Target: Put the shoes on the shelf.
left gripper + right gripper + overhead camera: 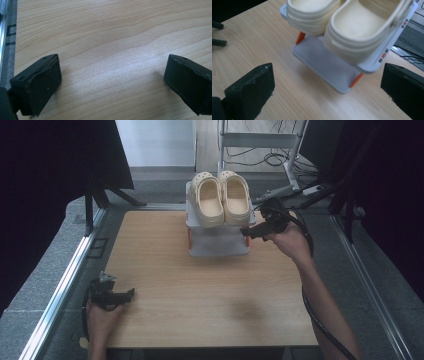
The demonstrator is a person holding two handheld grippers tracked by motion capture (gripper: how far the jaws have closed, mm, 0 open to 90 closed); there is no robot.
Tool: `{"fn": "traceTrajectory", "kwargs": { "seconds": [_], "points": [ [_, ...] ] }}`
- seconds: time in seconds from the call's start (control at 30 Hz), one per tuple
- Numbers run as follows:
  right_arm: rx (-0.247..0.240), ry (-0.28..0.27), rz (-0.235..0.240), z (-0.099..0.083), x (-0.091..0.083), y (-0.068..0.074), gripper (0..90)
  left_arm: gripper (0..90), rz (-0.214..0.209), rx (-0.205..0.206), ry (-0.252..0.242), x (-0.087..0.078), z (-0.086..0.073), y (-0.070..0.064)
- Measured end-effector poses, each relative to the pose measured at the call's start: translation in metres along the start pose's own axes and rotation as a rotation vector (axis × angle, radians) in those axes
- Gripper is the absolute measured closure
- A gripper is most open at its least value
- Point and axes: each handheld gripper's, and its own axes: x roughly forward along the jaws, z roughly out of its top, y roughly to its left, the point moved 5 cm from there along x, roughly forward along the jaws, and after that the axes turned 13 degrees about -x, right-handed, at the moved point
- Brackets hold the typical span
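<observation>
A fixed camera above the near edge looks forward and down over the wooden table [200, 290], taking in both forearms. The left gripper's camera [110, 82] sits close above bare tabletop near the rail at the table's left edge, facing down along its jaws. The right gripper's camera [324, 87] looks closely at the shoe rack [329, 67]; rack [217, 242] and table appear in the high view too.

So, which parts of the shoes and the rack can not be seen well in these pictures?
- Toes of the cream clogs: cut off by the top edge, right gripper view.
- Lower shelf of the rack: its back part hidden under the upper shelf, high view.
- Small marks on the upper shelf's edge: too small to read.
</observation>
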Motion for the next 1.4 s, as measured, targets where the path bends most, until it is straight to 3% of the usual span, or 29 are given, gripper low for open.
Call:
{"fn": "traceTrajectory", "kwargs": {
  "seconds": [0.13, 0.33, 0.8, 1.1, 1.4],
  "points": [
    [-0.024, 0.004, -0.008, -0.015, -0.007, 0.000, 0.0, 1.2, -0.001, -0.001, 0.002, 0.000, 0.000, 0.000],
    [-0.023, -0.012, 0.001, -0.037, -0.016, 0.003, 0.0, 1.1, 0.001, -0.003, -0.002, 0.000, 0.000, -0.001],
    [0.025, -0.051, 0.005, -0.099, -0.027, 0.021, 0.0, 1.2, 0.002, -0.009, -0.004, 0.000, 0.000, -0.002],
    [0.046, -0.072, 0.000, -0.147, -0.017, 0.036, 0.0, 1.2, 0.003, -0.007, 0.000, 0.000, -0.001, -0.003],
    [0.066, -0.052, -0.043, -0.194, 0.004, 0.051, 0.0, 1.2, 0.001, -0.006, -0.001, 0.000, -0.001, -0.003]
  ]
}}
